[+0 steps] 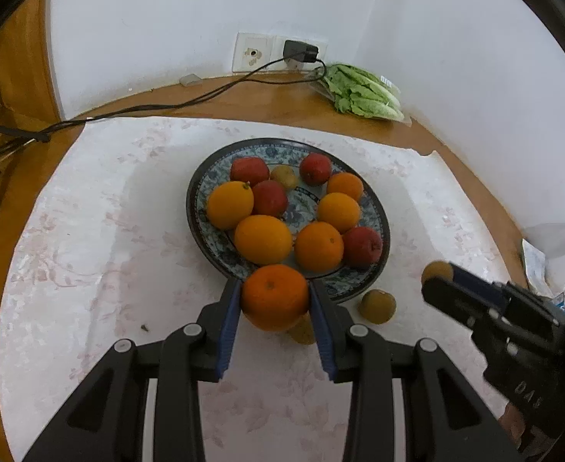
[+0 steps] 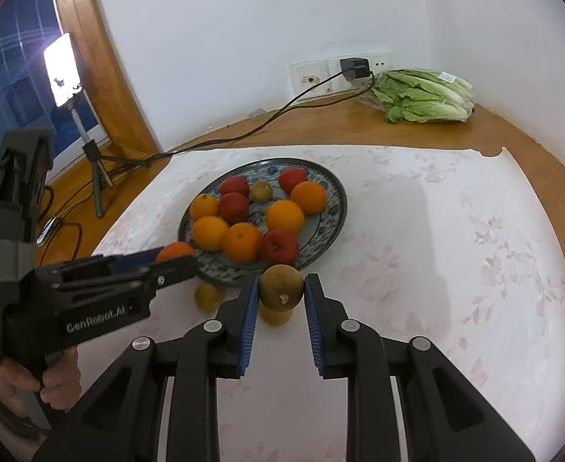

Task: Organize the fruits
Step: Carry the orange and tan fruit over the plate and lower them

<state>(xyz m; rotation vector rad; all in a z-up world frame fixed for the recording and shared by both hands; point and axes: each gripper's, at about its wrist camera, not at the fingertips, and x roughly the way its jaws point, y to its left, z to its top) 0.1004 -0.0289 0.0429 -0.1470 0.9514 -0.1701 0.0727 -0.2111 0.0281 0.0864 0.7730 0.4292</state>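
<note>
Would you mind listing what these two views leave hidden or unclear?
- Left wrist view: a brown fruit on the cloth is mostly hidden behind the orange held in the left tool.
- Left wrist view: the right tool is blurred, and it covers most of its brown fruit.
- Right wrist view: the left tool's orange is half covered by that tool.
- Both views: the lettuce label is too small to read.
</note>
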